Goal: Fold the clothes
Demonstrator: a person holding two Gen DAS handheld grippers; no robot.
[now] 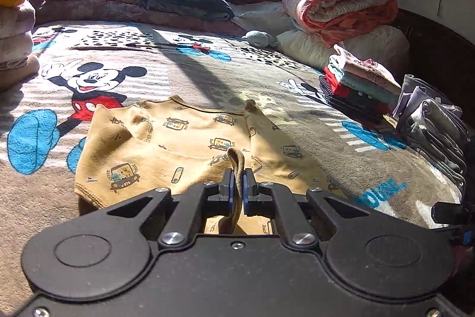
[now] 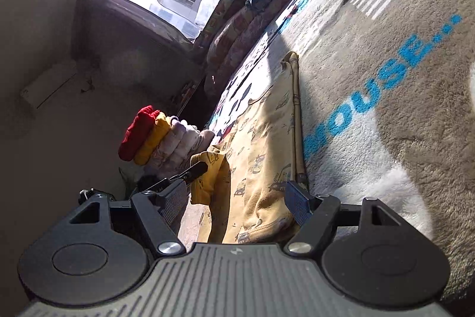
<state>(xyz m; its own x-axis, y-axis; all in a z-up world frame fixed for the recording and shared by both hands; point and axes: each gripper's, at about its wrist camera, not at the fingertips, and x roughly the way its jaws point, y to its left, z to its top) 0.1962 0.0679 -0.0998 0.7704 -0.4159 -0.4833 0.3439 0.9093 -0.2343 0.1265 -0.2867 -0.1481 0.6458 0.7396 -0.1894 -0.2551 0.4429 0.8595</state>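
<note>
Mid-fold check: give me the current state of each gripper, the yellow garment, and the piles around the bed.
left gripper: shut on a raised fold of the yellow garment.
right gripper: open, jaws wide, fabric lying between them.
yellow garment: spread on the blanket, near part lifted, fold unfinished.
stack of folded clothes: folded, piled at the right.
grey clothes pile: folded, leaning.
red-topped stack: folded, stacked at the left.

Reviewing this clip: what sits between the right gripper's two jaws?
In the right wrist view, the right gripper stands open, and the near edge of the yellow printed garment lies between its jaws on the blanket. Neither jaw visibly clamps it.
</note>
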